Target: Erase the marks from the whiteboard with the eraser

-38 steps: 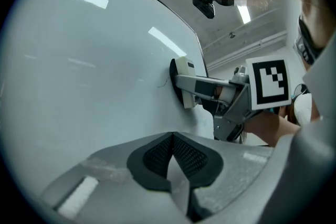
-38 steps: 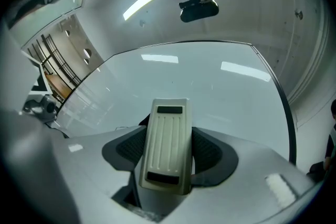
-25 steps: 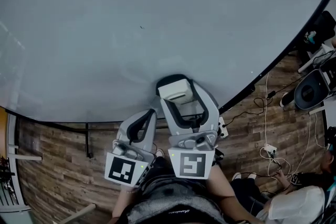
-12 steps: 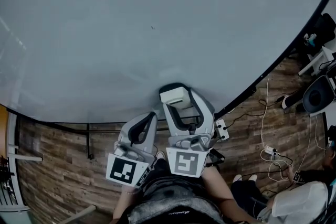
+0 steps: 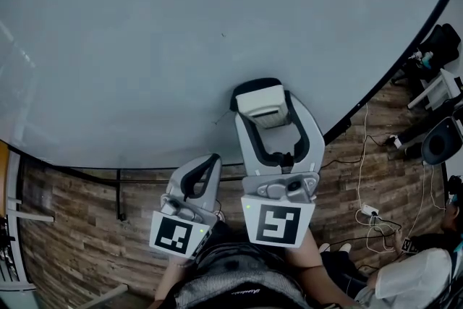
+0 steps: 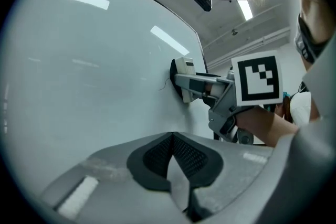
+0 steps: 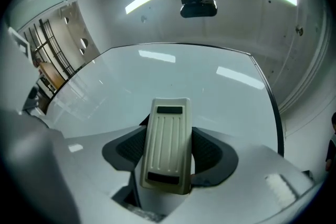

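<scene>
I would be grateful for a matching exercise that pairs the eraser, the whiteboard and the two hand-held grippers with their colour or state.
Things:
1. eraser
2. left hand-held gripper
3. right hand-held gripper
4. whiteboard

Descriptions:
A. jaws together, holding nothing
B. clamped on the eraser
C. cream, with a ribbed back
D. large pale surface

Pairs: 1-C, 2-A, 3-B, 4-D

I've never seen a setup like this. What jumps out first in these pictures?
The huge, almost bare whiteboard fills the head view. Near its lower edge, the right hand-held gripper clamps a cream eraser against the board, with a faint scribble just to the eraser's left. The left hand-held gripper sits lower, at the board's bottom edge, shut and empty.
</scene>
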